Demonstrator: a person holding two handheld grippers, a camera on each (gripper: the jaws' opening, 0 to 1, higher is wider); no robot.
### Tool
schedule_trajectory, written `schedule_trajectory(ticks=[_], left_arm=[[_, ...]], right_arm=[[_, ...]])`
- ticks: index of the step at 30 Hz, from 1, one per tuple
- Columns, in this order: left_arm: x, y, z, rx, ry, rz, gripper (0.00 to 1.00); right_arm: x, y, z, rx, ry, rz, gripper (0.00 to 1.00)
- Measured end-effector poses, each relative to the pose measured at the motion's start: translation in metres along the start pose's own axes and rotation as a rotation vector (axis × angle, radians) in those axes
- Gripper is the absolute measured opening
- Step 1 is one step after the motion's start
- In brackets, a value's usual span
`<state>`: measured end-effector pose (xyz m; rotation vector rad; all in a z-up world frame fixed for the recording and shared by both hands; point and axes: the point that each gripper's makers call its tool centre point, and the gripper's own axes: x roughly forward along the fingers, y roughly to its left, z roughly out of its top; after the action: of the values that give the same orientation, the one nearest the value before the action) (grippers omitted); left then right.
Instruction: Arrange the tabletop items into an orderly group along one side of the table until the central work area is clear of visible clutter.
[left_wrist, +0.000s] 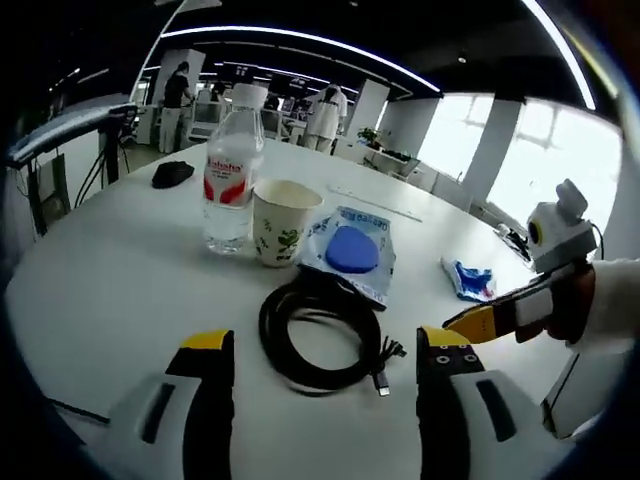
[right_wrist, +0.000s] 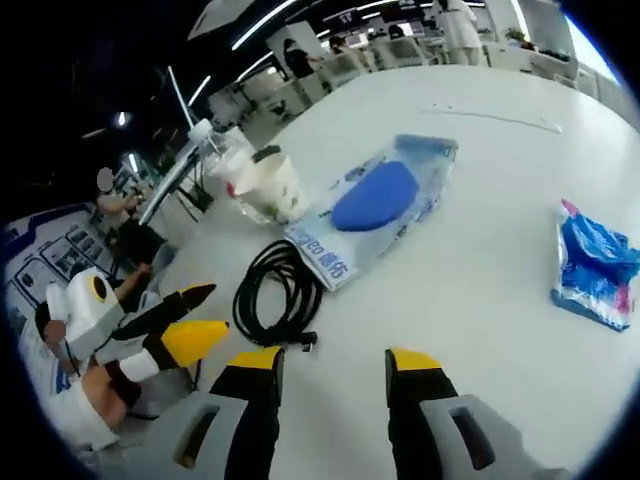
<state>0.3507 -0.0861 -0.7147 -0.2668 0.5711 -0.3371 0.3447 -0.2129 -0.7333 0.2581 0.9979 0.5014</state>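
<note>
A coiled black cable (left_wrist: 318, 338) (right_wrist: 278, 292) lies on the white table (left_wrist: 120, 270) just ahead of my open left gripper (left_wrist: 328, 352). Behind it stand a clear water bottle with a red label (left_wrist: 231, 172) (right_wrist: 222, 157) and a paper cup with a leaf print (left_wrist: 280, 222) (right_wrist: 271, 187). A clear bag holding a blue pad (left_wrist: 352, 250) (right_wrist: 378, 200) lies beside the cup. A small blue packet (left_wrist: 469, 279) (right_wrist: 594, 262) rests further right. My right gripper (right_wrist: 335, 364) is open over bare table, and it also enters the left gripper view (left_wrist: 480, 322).
A black mouse-like object (left_wrist: 172, 174) sits at the table's far left edge. A thin white strip (left_wrist: 375, 203) (right_wrist: 500, 118) lies at the far side. People (left_wrist: 325, 117) stand among desks beyond the table. The left gripper (right_wrist: 185, 318) shows at left in the right gripper view.
</note>
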Motion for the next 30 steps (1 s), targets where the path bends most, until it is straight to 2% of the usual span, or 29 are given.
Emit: schedule_trajectory(ticks=[4, 10, 12, 15, 18, 21, 23, 24, 25, 26, 27, 28, 30], left_arm=[[0.003, 0.005, -0.002, -0.051, -0.005, 0.005, 0.74], [0.012, 0.01, -0.005, -0.041, 0.002, 0.018, 0.7], [0.015, 0.012, -0.009, -0.041, 0.016, 0.024, 0.68], [0.017, 0.015, -0.016, -0.075, 0.036, 0.031, 0.67], [0.017, 0.017, -0.017, -0.063, 0.043, 0.046, 0.64], [0.02, 0.02, -0.016, -0.026, 0.036, 0.054, 0.57], [0.022, 0.018, -0.017, -0.01, 0.04, 0.036, 0.48], [0.023, 0.017, -0.02, -0.007, 0.05, 0.027, 0.41], [0.025, 0.016, -0.023, -0.01, 0.062, 0.023, 0.3], [0.025, 0.017, -0.024, -0.019, 0.063, 0.037, 0.26], [0.023, 0.022, -0.025, 0.013, 0.06, 0.073, 0.22], [0.022, 0.022, -0.024, 0.031, 0.051, 0.073, 0.18], [0.022, 0.028, -0.022, 0.005, 0.039, 0.076, 0.14]], right_arm=[[0.01, 0.001, -0.003, 0.015, 0.014, -0.01, 0.39], [0.019, 0.017, 0.003, 0.047, -0.013, 0.011, 0.37], [0.026, 0.025, 0.005, 0.022, -0.01, 0.026, 0.37], [0.034, 0.029, 0.001, -0.05, 0.031, 0.026, 0.35], [0.041, 0.034, 0.003, -0.083, 0.028, 0.031, 0.34], [0.047, 0.04, 0.002, -0.075, 0.037, 0.054, 0.33], [0.051, 0.041, -0.002, -0.112, 0.067, 0.048, 0.33], [0.052, 0.04, -0.006, -0.141, 0.093, 0.04, 0.31], [0.052, 0.042, -0.006, -0.203, 0.094, 0.057, 0.29], [0.053, 0.039, -0.004, -0.191, 0.071, 0.015, 0.29], [0.053, 0.042, -0.007, -0.2, 0.088, 0.02, 0.29], [0.054, 0.042, -0.006, -0.203, 0.087, 0.02, 0.28], [0.055, 0.041, -0.005, -0.214, 0.088, 0.021, 0.28]])
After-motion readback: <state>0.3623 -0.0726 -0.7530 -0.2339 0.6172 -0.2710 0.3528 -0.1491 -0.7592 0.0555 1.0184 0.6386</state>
